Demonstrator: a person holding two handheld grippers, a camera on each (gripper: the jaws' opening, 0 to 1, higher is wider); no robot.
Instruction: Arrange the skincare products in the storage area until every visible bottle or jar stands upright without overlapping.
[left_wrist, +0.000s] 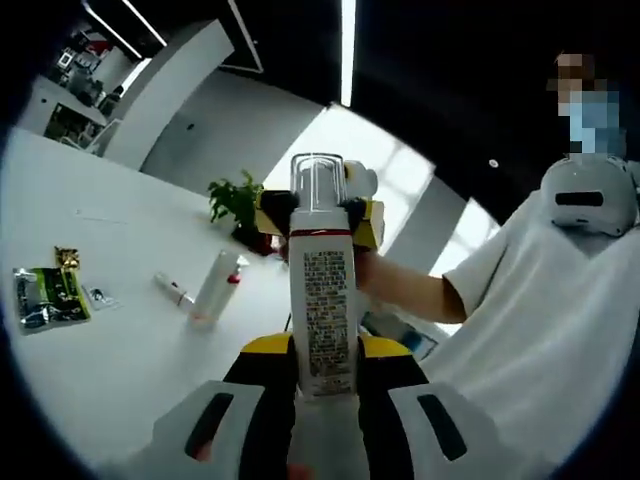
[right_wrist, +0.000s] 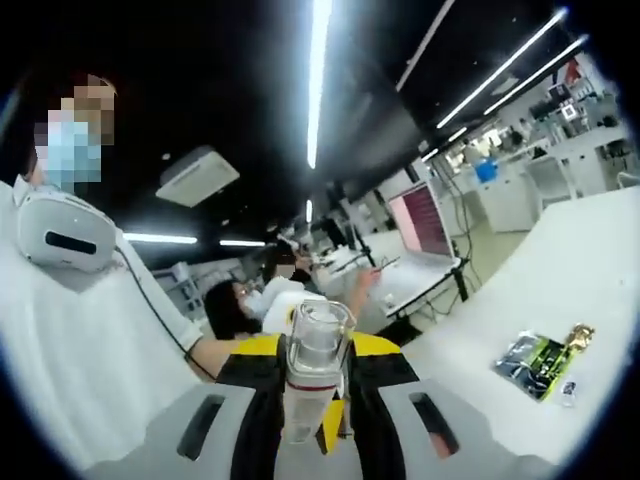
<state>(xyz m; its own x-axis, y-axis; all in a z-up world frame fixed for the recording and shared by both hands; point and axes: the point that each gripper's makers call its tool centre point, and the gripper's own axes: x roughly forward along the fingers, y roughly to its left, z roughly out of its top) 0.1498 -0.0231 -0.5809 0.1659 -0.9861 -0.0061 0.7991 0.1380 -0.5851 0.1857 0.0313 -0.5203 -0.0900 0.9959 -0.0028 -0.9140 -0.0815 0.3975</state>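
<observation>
A tall white bottle (left_wrist: 326, 300) with a printed label and a clear cap (left_wrist: 318, 182) is held up in the air above the table. My left gripper (left_wrist: 325, 352) is shut on its lower body. My right gripper (left_wrist: 320, 218) comes in from behind and clamps the bottle just under the cap. In the right gripper view, the clear cap (right_wrist: 319, 342) stands between the jaws of my right gripper (right_wrist: 318, 365), which is shut on it. On the white table (left_wrist: 110, 360), a white tube (left_wrist: 216, 286) and a small slim tube (left_wrist: 173, 290) lie on their sides.
A green sachet (left_wrist: 48, 296) (right_wrist: 538, 362) lies flat on the table. A small potted plant (left_wrist: 238, 206) stands at the far edge. A person in a white shirt (left_wrist: 540, 320) stands close behind the bottle. Desks and seated people fill the background.
</observation>
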